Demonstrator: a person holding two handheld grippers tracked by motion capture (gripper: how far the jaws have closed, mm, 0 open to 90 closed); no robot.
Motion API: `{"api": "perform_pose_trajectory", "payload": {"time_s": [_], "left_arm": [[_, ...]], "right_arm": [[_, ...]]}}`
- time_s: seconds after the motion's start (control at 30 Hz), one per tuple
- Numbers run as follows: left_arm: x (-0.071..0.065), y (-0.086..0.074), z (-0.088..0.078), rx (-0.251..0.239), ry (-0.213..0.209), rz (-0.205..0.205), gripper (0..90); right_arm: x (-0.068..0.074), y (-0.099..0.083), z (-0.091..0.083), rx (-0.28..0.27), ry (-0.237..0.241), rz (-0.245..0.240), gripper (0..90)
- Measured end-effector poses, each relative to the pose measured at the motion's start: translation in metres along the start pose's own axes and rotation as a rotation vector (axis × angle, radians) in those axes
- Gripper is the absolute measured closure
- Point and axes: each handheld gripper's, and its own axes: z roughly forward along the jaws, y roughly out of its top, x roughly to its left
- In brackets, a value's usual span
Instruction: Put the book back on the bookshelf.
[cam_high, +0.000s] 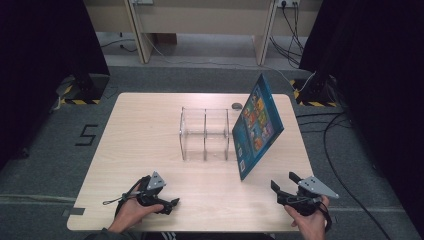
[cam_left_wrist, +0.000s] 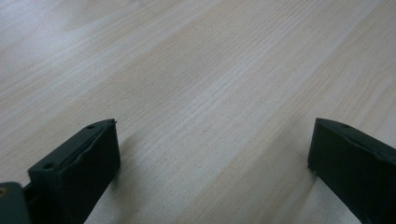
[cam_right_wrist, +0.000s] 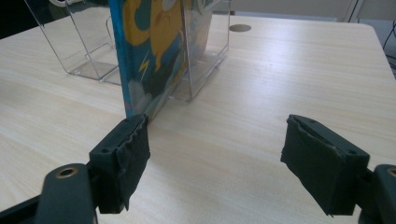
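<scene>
Book (cam_high: 257, 125) leans tilted vs clear rack (cam_high: 205, 134) on table (cam_high: 150, 130); both grippers' fingers spread, empty; nudge frm right gripper (cam_high: 286, 186) cld topple it

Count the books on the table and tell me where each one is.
1. The blue book stands tilted on the table, leaning against the right end of the clear rack. None shows in the rack's compartments.

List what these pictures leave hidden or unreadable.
- High view: the book's cover text and pictures are too small to read.
- Right gripper view: the book's upper part is cut off by the top edge.
- High view: the small dark disc behind the clear rack is too small to identify.
</scene>
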Motion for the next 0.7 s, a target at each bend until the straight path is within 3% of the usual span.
{"api": "perform_pose_trajectory", "payload": {"time_s": [0.7], "left_arm": [[-0.001,-0.001,0.0,-0.003,-0.003,0.002,0.5]], "right_arm": [[0.002,-0.02,-0.014,0.096,0.025,-0.006,21.3]]}}
